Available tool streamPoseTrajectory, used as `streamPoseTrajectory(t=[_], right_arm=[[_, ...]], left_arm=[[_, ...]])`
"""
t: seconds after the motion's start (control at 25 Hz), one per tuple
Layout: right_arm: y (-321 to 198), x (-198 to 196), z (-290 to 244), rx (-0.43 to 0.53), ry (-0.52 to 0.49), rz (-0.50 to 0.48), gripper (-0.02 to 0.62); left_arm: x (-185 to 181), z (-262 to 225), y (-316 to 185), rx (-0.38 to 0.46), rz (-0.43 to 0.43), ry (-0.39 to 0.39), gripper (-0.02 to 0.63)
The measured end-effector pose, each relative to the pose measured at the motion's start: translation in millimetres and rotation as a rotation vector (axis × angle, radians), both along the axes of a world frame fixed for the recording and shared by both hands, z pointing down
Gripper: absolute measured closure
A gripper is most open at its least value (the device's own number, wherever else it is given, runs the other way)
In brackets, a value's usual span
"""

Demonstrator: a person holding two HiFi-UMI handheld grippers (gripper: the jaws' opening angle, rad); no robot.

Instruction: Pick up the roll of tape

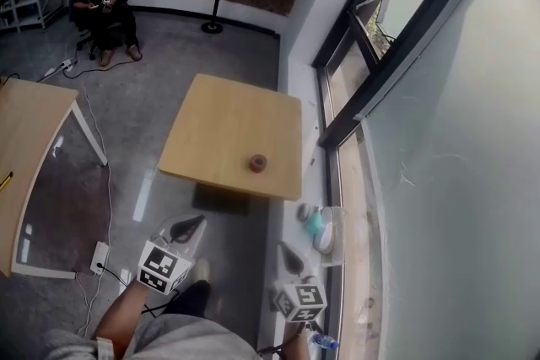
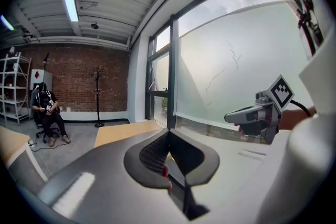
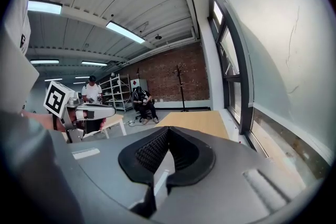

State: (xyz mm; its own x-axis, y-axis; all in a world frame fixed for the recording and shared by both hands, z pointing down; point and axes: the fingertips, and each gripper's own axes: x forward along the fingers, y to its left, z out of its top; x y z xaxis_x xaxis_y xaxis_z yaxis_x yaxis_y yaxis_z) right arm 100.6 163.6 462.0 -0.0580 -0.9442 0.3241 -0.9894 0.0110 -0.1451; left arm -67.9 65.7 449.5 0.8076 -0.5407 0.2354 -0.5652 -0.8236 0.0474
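Observation:
The roll of tape (image 1: 258, 163), small and brown, lies near the front right edge of a square wooden table (image 1: 219, 131). Both grippers hang well short of the table, over the floor. My left gripper (image 1: 196, 223) is shut with nothing between its jaws, which meet at the tip in the left gripper view (image 2: 168, 134). My right gripper (image 1: 288, 252) is also shut and empty, with its jaws pressed together in the right gripper view (image 3: 168, 129). The tabletop (image 2: 121, 132) shows ahead of both grippers (image 3: 197, 120). The tape is not visible in either gripper view.
A second wooden table (image 1: 25, 131) stands at the left. A glass window wall (image 1: 439, 139) runs along the right, with small items (image 1: 319, 228) and a bottle (image 1: 323, 340) on the floor beside it. A power strip (image 1: 99, 257) and cables lie at the left. A person sits at the back (image 1: 101, 0).

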Motion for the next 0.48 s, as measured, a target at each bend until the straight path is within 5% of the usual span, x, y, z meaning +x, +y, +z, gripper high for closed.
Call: streamPoseTrajectory(t=[0.48], right_arm=[[-141.0, 41.6, 28.1, -0.061, -0.003, -0.031, 0.581]], left_arm=[[27.0, 27.1, -130.6, -0.051, -0.042, -0.026, 0.607]])
